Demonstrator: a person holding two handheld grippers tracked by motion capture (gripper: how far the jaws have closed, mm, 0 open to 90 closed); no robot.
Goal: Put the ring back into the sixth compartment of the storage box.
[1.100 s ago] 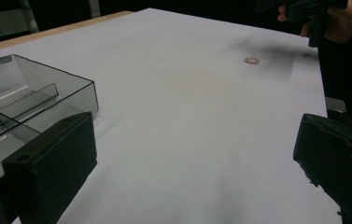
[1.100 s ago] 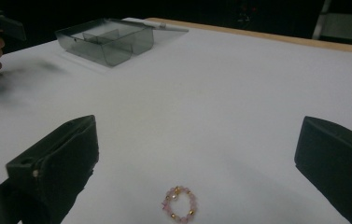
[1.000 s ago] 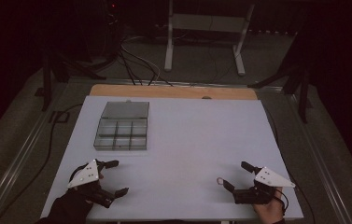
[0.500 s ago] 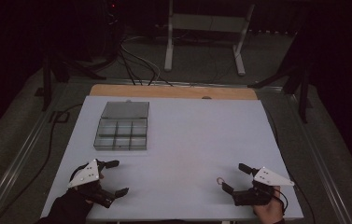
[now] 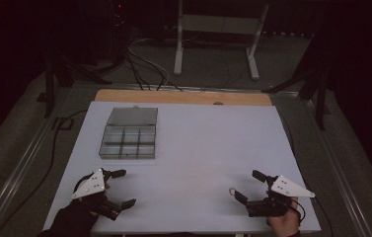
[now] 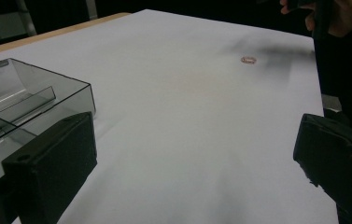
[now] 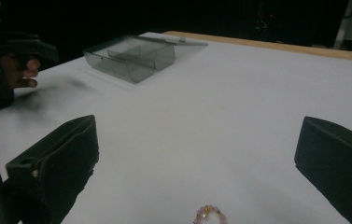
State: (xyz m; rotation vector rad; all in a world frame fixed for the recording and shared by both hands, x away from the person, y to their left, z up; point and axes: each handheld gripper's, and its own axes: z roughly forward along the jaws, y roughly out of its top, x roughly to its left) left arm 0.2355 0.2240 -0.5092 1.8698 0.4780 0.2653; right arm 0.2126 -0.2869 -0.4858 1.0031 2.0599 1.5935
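Pale, matte surface [image 5: 198,163], rectangular, bordered at the far edge by a strip of bare wood [image 5: 183,97]. Dark room beyond, lit mainly over the surface. Grey floor [image 5: 213,69] behind, crossed by black cables [image 5: 139,59] and occupied by a white metal stand [image 5: 218,29] on splayed legs. Metal rails [image 5: 20,168] along both sides of the surface.

Clear plastic box [image 5: 129,134] placed on the far left part of the surface, divided into small compartments, lid swung back flat toward the wooden strip.

Left hand-held gripper [image 5: 119,187] held low over the near left corner, jaws spread wide apart, nothing between them, just short of the box. Right hand-held gripper [image 5: 246,185] held low over the near right corner, jaws likewise spread wide and empty.

Small pink beaded ring [image 5: 232,191] lying flat on the surface just beside the tip of the right hand-held gripper's nearer jaw, between the two jaws in the right gripper view [image 7: 209,215], well apart from the box. Contact between ring and jaw not discernible.
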